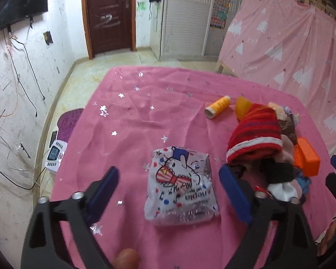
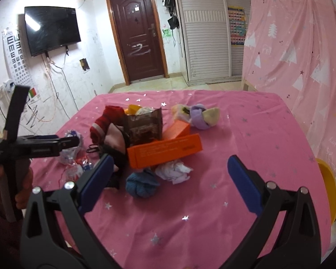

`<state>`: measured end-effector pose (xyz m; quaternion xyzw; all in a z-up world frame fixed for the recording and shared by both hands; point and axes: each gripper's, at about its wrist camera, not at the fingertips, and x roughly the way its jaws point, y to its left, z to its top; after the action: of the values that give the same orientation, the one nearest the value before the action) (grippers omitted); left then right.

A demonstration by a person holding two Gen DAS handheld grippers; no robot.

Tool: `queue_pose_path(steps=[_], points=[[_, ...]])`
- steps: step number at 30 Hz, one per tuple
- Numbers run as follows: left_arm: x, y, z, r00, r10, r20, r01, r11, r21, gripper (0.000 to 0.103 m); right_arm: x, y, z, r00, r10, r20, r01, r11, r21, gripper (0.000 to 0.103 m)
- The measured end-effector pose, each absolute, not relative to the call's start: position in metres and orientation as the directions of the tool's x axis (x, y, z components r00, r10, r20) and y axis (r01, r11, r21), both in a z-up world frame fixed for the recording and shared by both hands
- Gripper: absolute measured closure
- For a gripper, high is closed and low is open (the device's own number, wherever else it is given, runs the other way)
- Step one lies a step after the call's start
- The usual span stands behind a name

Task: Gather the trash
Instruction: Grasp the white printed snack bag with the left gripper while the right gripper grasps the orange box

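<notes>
Trash collection looks barely started, judging by how much still lies on the pink tablecloth (image 2: 212,201). No bin or bag for the trash shows in either view, so I cannot tell where items are meant to go.

Left gripper (image 1: 168,192) is spread wide and empty, its 2 blue pads either side of a crumpled printed plastic wrapper (image 1: 181,188) that lies flat on the cloth; pads are apart from it, not touching. This wrapper reads as the step in hand: the next move calls for closing on it.

Right gripper (image 2: 170,183) is also spread wide and holds nothing, hovering near the front of the pile with a crumpled white paper ball (image 2: 174,171) and a blue sock ball (image 2: 142,185) just ahead of it.

Left to do, as I judge it: wrapper, paper ball, a brown foil snack bag (image 2: 145,125) standing in the pile, and maybe the 2 orange boxes (image 2: 165,151), 1 resting on the other. Likely not trash: red striped sock (image 1: 255,134), purple sock ball (image 2: 199,116), yellow thread spool (image 1: 218,106), which lies well apart from the pile at the back.

Pile is tangled, socks touching boxes and bag, so picking trash out cleanly needs care. Nothing visibly collected yet
</notes>
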<state>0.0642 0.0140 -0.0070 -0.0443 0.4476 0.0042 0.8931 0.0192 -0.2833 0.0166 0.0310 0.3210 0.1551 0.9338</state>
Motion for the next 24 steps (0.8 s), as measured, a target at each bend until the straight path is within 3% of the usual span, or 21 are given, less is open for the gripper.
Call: queue_pose_path(steps=[2,6,8,12,24], points=[[0.073,0.012,-0.013,0.567,-0.060,-0.822,-0.028,0.995,-0.092,0.035,0.026,-0.283,0.015,0.730,0.327,-0.600,-0.285,0.944,0.167,0.005],[0.080,0.006,-0.017,0.557,-0.049,-0.829,-0.020,0.997,-0.072,0.043,0.041,-0.282,0.011,0.701,0.343,-0.625,-0.296,0.938,0.182,0.005],[0.081,0.003,-0.016,0.560,-0.025,-0.828,-0.028,0.998,-0.049,0.061,0.049,-0.282,0.010,0.677,0.361,-0.642,-0.306,0.931,0.201,0.005],[0.075,-0.002,-0.016,0.572,-0.024,-0.820,-0.026,0.999,-0.048,0.076,0.062,-0.281,0.004,0.619,0.402,-0.675,-0.327,0.913,0.244,0.005],[0.052,-0.006,-0.002,0.610,-0.081,-0.789,0.008,0.995,-0.096,0.078,0.085,-0.269,-0.013,0.502,0.443,-0.742,-0.384,0.884,0.268,0.006]])
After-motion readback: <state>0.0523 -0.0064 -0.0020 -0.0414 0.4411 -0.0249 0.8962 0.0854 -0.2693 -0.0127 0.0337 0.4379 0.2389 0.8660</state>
